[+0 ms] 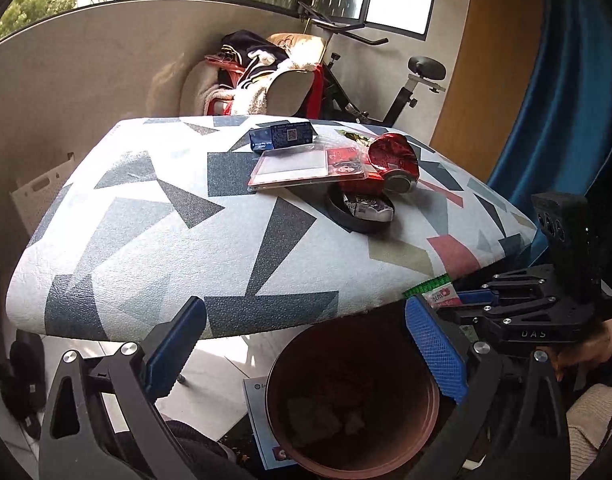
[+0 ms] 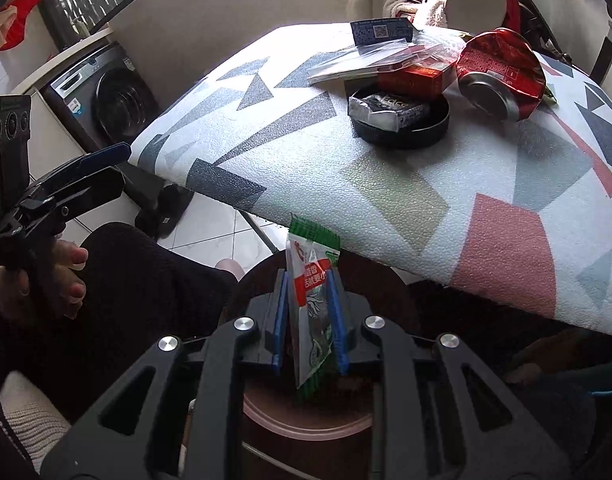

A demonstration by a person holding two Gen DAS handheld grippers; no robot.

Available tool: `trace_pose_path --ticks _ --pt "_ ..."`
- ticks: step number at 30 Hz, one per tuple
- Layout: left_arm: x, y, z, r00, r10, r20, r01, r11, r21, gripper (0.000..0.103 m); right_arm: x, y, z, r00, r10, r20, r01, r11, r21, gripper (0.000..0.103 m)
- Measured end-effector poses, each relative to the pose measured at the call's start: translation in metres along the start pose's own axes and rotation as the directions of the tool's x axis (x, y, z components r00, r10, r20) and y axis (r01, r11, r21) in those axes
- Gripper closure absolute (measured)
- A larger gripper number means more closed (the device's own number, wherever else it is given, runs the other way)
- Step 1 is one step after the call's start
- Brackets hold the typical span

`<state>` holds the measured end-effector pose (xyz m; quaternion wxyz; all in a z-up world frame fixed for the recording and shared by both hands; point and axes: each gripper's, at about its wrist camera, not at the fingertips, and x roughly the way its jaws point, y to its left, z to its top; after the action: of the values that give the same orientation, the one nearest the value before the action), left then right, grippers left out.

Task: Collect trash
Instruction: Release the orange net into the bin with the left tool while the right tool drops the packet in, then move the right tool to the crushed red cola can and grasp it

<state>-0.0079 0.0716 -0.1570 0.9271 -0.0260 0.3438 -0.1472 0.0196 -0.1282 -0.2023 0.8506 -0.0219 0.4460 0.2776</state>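
My left gripper (image 1: 303,308) stands wide open with nothing between its fingers, above the brown trash bin (image 1: 348,466) on the floor by the table edge. My right gripper (image 2: 309,276) is shut on a green, white and red snack wrapper (image 2: 312,312), which it holds upright over the bin's rim (image 2: 306,426); the same wrapper (image 1: 438,292) shows at the right of the left wrist view. On the patterned table (image 1: 145,232) lie a crushed red can (image 1: 394,160), a black lid with a silver packet (image 1: 362,210), a clear plastic pack (image 1: 301,168) and a blue box (image 1: 281,138).
A chair piled with clothes (image 1: 261,76) and an exercise bike (image 1: 410,80) stand behind the table. A blue curtain (image 1: 554,100) hangs at the right. A washing machine (image 2: 105,96) stands at the left. A person's dark-clothed leg (image 2: 145,280) is beside the bin.
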Motion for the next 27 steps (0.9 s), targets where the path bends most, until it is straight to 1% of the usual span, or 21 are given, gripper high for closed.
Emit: trace_pose_path --ticks 4,5,6,7,8,9,10,11,12,18,22,27 --pt "-0.001 0.004 -0.001 1.0 -0.006 0.006 0.006 1.0 -0.026 0.006 0.002 0.0 -0.001 1.0 0.0 -0.007 0.0 1.0 -0.004 0.079" --pt "-0.001 0.006 -0.001 1.0 -0.006 0.005 0.006 0.999 -0.036 0.006 0.002 0.0 -0.001 1.0 -0.001 -0.008 0.001 1.0 -0.004 0.072" --pt "-0.001 0.008 -0.001 1.0 -0.005 0.003 0.005 0.999 -0.045 0.006 0.001 0.0 -0.001 1.0 -0.006 -0.007 0.006 1.0 -0.003 0.06" --pt "0.0 0.01 -0.001 1.0 -0.006 0.001 0.006 0.999 -0.053 0.006 0.001 0.0 0.0 1.0 -0.016 -0.005 0.016 1.0 -0.001 0.052" --pt "0.0 0.011 -0.001 1.0 -0.007 0.0 0.007 0.998 -0.059 0.006 0.001 -0.001 0.0 1.0 -0.031 -0.004 0.031 1.0 0.005 0.036" --pt "0.0 0.012 -0.001 1.0 -0.006 -0.001 0.006 0.998 -0.064 0.006 0.001 -0.002 0.0 0.999 -0.047 -0.001 0.047 0.999 0.011 0.023" --pt "0.0 0.012 -0.001 1.0 -0.006 -0.002 0.006 0.998 -0.066 0.006 0.0 -0.003 0.0 0.998 -0.062 0.003 0.062 0.998 0.019 0.017" --pt "0.0 0.013 -0.002 1.0 -0.005 -0.002 0.005 0.998 -0.067 0.006 0.0 -0.005 0.0 0.997 -0.075 0.008 0.074 0.997 0.028 0.008" --pt "0.0 0.013 -0.002 1.0 -0.004 -0.001 0.004 0.998 -0.069 0.006 -0.001 -0.007 0.0 0.996 -0.089 0.012 0.089 0.995 0.038 0.006" --pt "0.002 0.015 -0.002 1.0 -0.002 -0.012 0.002 0.997 -0.075 0.006 0.001 -0.017 0.0 0.993 -0.116 -0.008 0.116 0.99 0.075 0.006" --pt "0.004 0.015 -0.002 1.0 -0.003 -0.017 0.002 0.997 -0.077 0.006 -0.003 -0.016 0.001 0.992 -0.127 0.016 0.126 0.99 0.067 0.006" --pt "0.006 0.015 -0.002 1.0 0.005 -0.024 -0.007 0.997 -0.08 0.006 -0.003 -0.022 0.002 0.99 -0.143 0.02 0.14 0.985 0.099 0.006"
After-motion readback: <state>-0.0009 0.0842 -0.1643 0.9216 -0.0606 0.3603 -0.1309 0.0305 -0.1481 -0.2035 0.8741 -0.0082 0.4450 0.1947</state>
